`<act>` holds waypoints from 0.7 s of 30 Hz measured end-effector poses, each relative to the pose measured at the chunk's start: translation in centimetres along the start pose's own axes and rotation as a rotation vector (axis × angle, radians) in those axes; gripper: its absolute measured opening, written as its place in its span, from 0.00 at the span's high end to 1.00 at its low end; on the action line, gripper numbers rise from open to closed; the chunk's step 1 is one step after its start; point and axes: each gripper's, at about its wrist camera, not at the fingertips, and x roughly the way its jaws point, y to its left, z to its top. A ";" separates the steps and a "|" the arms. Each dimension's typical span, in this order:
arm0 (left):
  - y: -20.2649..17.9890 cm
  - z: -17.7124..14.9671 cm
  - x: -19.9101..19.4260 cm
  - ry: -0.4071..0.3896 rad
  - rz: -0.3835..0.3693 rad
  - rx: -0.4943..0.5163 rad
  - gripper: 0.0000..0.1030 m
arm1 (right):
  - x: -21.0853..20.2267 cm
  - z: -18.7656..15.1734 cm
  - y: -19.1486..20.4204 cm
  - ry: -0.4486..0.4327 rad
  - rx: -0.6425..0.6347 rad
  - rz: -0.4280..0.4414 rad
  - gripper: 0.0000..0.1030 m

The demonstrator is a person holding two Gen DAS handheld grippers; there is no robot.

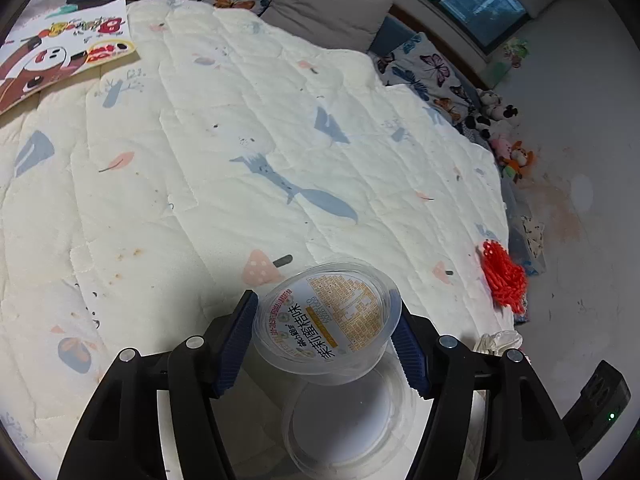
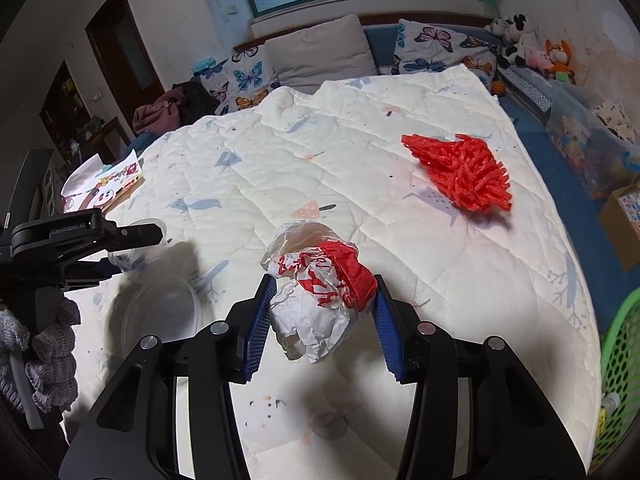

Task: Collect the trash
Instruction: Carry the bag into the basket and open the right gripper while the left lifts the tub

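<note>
A clear plastic dessert cup [image 1: 328,320] with a printed foil lid sits tilted between the blue pads of my left gripper [image 1: 325,300], which is shut on its sides. Below it on the white quilt [image 1: 200,160] lies a clear round container [image 1: 348,420]. My right gripper [image 2: 324,286] is shut on a crumpled white and red paper wrapper [image 2: 316,300]. In the right wrist view the left gripper [image 2: 132,240] shows at the left edge, above the same clear container [image 2: 160,312]. A red mesh net [image 2: 460,172] lies on the quilt farther right.
A green perforated basket [image 2: 620,380] stands by the bed's right edge. A printed paper bag [image 1: 60,48] lies at the quilt's far left. Pillows [image 2: 320,56] and plush toys [image 2: 536,52] line the far side. A grey knitted sleeve [image 2: 48,348] is at the left.
</note>
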 end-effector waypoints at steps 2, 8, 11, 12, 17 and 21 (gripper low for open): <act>-0.2 -0.1 -0.5 -0.009 -0.003 0.016 0.39 | -0.6 -0.3 -0.1 -0.006 0.004 -0.001 0.53; -1.8 -1.2 -2.9 -0.039 -0.018 0.090 0.39 | -2.8 -1.3 -0.6 -0.025 0.019 -0.008 0.53; -3.0 -1.8 -3.8 -0.042 -0.040 0.123 0.39 | -4.2 -1.9 -1.1 -0.039 0.033 -0.015 0.53; -3.4 -2.2 -4.2 -0.044 -0.046 0.138 0.39 | -4.6 -2.0 -1.2 -0.043 0.036 -0.017 0.53; -5.7 -3.8 -5.2 -0.042 -0.072 0.207 0.39 | -7.3 -3.3 -2.4 -0.069 0.053 -0.040 0.53; -7.8 -5.3 -5.9 -0.035 -0.092 0.262 0.39 | -9.2 -4.5 -3.6 -0.090 0.083 -0.057 0.53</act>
